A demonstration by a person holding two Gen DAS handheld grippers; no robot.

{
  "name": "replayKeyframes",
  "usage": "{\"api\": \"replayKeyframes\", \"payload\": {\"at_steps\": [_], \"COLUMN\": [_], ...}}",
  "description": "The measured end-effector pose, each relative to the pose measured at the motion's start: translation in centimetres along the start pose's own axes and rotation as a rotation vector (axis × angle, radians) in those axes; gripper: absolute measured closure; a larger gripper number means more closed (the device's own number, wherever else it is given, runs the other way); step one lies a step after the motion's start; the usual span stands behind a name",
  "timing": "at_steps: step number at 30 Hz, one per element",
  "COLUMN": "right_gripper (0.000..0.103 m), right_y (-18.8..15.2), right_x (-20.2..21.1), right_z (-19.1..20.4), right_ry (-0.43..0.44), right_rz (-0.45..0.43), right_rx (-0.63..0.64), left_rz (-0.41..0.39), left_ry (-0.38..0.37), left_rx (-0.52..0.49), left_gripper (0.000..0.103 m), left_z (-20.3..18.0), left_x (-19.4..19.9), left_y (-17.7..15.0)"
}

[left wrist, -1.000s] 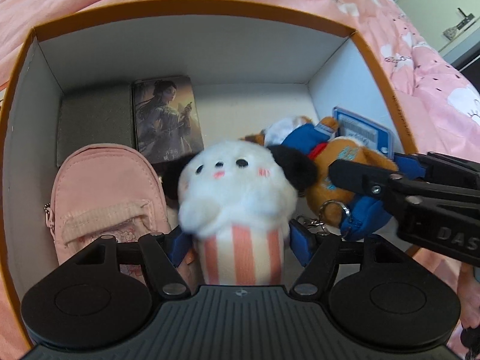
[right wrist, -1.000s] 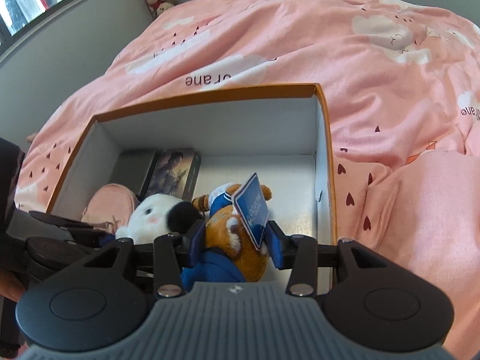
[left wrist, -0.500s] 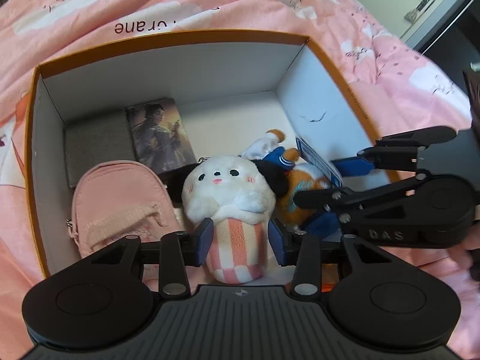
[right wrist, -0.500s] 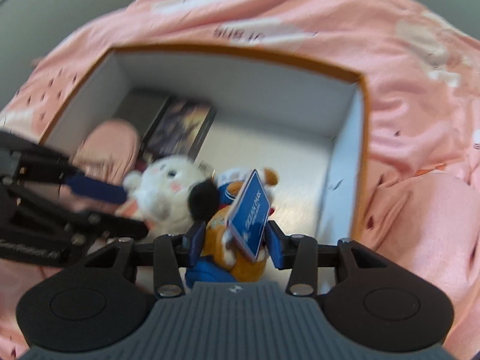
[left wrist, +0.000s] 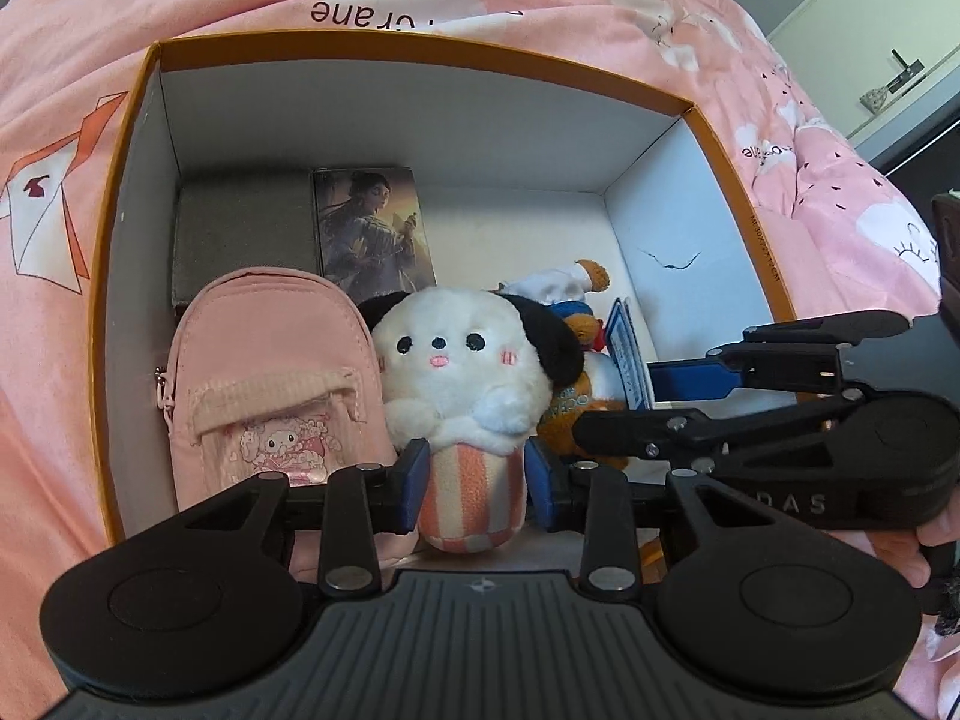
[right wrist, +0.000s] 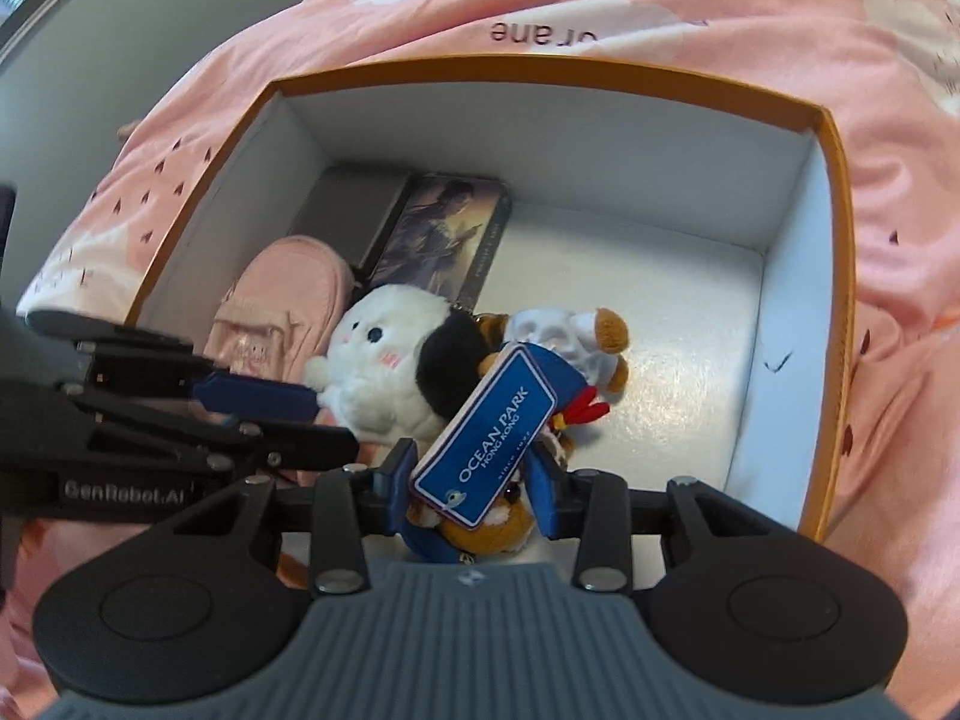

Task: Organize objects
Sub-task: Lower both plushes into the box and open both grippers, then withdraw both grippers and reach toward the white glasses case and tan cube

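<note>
An orange-rimmed white box [left wrist: 714,138] sits on a pink duvet. My left gripper [left wrist: 474,483] is shut on the striped base of a white puppy plush [left wrist: 462,372], upright in the box. My right gripper [right wrist: 471,489] is shut on an orange plush [right wrist: 498,528] in blue clothes with a blue "Ocean Park" tag [right wrist: 489,441], beside the puppy plush [right wrist: 390,360]. In the left wrist view the right gripper [left wrist: 612,402] reaches in from the right, around the orange plush [left wrist: 570,414].
A pink mini backpack [left wrist: 270,384] lies at the box's left, with a grey case [left wrist: 243,237] and a picture card box [left wrist: 372,228] behind it. The box's back right floor [right wrist: 678,360] is bare white. The pink duvet [right wrist: 600,6] surrounds the box.
Both grippers, still holding their plushes, have shifted over the box; the view swung and the plushes now sit lower and nearer the front, side by side.
</note>
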State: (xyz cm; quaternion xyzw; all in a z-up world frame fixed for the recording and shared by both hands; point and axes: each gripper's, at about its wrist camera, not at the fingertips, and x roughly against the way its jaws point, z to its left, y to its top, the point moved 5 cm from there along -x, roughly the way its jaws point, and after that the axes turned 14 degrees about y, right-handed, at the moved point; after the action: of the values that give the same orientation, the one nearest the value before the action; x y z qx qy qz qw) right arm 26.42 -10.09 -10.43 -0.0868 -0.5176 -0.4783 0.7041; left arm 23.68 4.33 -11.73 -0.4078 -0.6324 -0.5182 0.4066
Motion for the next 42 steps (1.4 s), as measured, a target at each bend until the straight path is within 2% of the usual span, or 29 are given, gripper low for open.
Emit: {"api": "replayKeyframes", "payload": {"at_steps": [7,13,15,18,24,29,31,34,36,40,42], "right_gripper": [0.063,0.06,0.059,0.057,0.043,0.035,0.03,0.029,0.025,0.023,0.021], "right_y": [-0.5,-0.6,-0.7,-1.0,-1.1,-1.4,-1.7,-2.1,-2.4,-3.6,-4.4], "right_x": [-1.2,-0.9,-0.6,-0.1,0.6,1.8,2.2,3.1,3.8,6.1,7.2], "right_z": [0.3,0.6,0.8,1.1,1.8,2.8,3.1,3.7,4.2,5.4,6.1], "right_ry": [-0.098,-0.111,-0.113,-0.14,-0.196,-0.236,-0.242,-0.271,-0.282,-0.266,-0.265], "right_rz": [0.042,0.023,0.009,-0.012,-0.053,-0.096,-0.11,-0.143,-0.175,-0.274,-0.331], "right_rx": [0.086,0.103,0.108,0.119,0.154,0.194,0.197,0.214,0.223,0.224,0.215], "left_rz": [-0.003,-0.041,-0.073,-0.145,-0.266,-0.386,-0.428,-0.499,-0.561,-0.721,-0.768], "left_ry": [0.039,0.023,0.018,0.033,0.013,0.058,0.072,0.086,0.127,0.264,0.306], "left_rx": [-0.007,0.051,0.064,0.07,0.103,0.124,0.119,0.113,0.11,0.079,0.072], "left_gripper": [0.066,0.061,0.055,0.048,0.042,0.025,0.022,0.019,0.019,0.017,0.017], "left_z": [-0.4,0.2,0.2,0.2,0.0,0.0,-0.2,-0.6,-0.9,-1.9,-2.1], "left_x": [-1.2,-0.5,0.1,1.2,3.7,5.7,6.5,7.7,8.6,10.6,11.5], "left_y": [0.0,-0.6,-0.9,-1.4,-2.3,-3.0,-3.3,-3.9,-4.5,-5.8,-6.3]}}
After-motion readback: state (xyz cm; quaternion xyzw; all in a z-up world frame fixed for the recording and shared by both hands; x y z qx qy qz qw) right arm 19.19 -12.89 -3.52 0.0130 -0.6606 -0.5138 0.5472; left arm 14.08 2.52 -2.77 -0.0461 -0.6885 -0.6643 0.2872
